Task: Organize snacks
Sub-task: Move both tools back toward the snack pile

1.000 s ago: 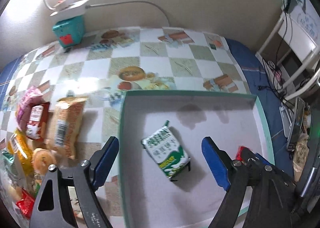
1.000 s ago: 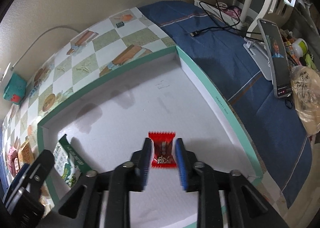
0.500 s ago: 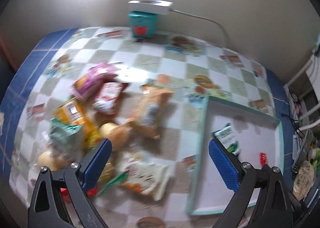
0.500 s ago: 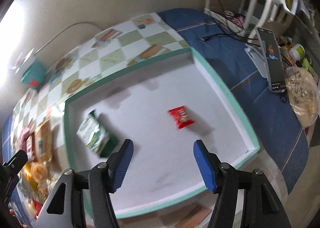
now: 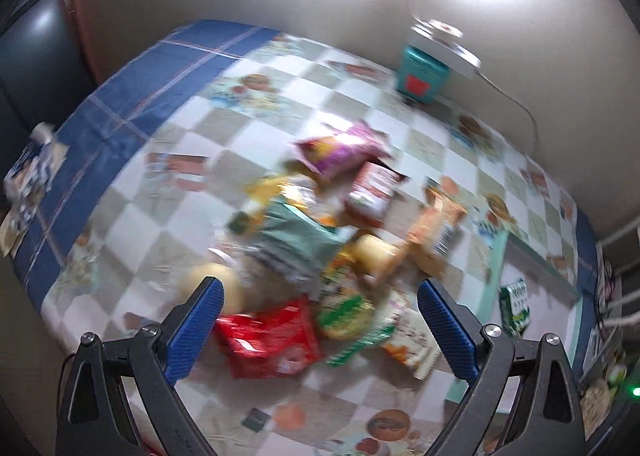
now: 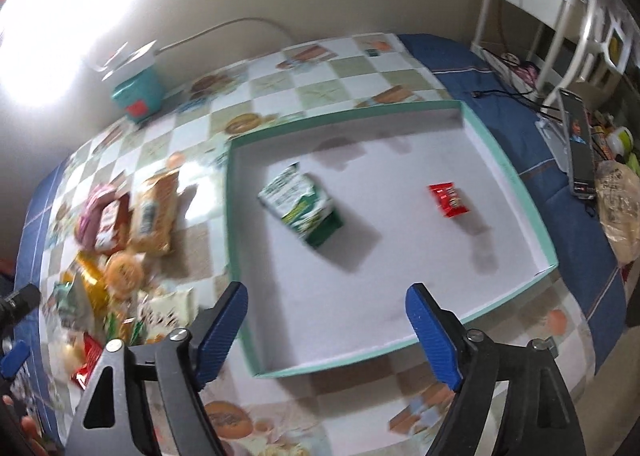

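Snack packets point(image 5: 320, 256), a loose heap of crinkly foil bags, lie on the checked tablecloth point(image 5: 168, 192) left of my shallow white box with the green rim point(image 6: 508, 176), which holds a green-and-white pouch point(image 6: 300, 208) and a small red wrapper point(image 6: 448, 200). I'm between picks. Both my left gripper point(image 5: 320, 320) and right gripper point(image 6: 326, 320) gape empty. Next I'd settle the left over one packet. A second ago the right pinched that red wrapper, and the left faced the box.
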Available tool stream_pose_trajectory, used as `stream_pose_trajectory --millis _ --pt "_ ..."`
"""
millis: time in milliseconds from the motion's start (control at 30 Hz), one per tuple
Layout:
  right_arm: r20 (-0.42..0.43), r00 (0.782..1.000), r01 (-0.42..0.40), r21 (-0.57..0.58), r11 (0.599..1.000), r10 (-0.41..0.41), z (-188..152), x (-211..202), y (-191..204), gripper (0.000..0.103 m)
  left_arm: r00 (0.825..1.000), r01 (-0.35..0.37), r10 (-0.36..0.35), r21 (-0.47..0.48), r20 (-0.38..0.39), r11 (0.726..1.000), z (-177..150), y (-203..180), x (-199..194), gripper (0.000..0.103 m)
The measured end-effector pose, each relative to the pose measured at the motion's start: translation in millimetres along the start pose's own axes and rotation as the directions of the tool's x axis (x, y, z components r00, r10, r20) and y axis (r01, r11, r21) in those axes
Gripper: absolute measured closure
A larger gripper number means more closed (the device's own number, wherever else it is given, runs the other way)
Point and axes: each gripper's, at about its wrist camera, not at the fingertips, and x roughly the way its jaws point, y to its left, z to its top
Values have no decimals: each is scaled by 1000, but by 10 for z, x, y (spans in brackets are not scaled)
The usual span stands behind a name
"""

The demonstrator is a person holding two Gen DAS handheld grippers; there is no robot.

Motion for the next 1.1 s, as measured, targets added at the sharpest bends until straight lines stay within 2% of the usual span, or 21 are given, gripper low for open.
stream_pose_trajectory --millis 167,233,267,500,767,933,1100 --pt "-9 999 -36 -45 998 36 -117 -26 291 15 998 -58 59 -44 23 997 60 357 -60 5" --pt "-12 999 -49 -66 997 48 -165 -20 418 6 998 -59 60 -68 13 996 77 515 -56 5" --pt "-18 998 -55 -77 996 54 -185 -6 478 5 998 -61 62 -82 10 995 89 585 -51 5" --pt "-75 992 -111 -122 986 102 -318 115 833 5 997 -76 78 -166 3 983 107 953 -69 5" --pt "-143 979 -165 -161 973 143 -473 261 1187 5 996 -78 68 -198 -55 977 37 1104 94 5" --pt "-165 977 -160 -160 974 133 -500 347 1214 5 992 -86 63 -221 -111 972 -7 1132 295 5" --pt "-179 974 -168 -152 974 140 -492 411 1213 5 985 -88 56 -200 -163 976 -25 1094 468 5"
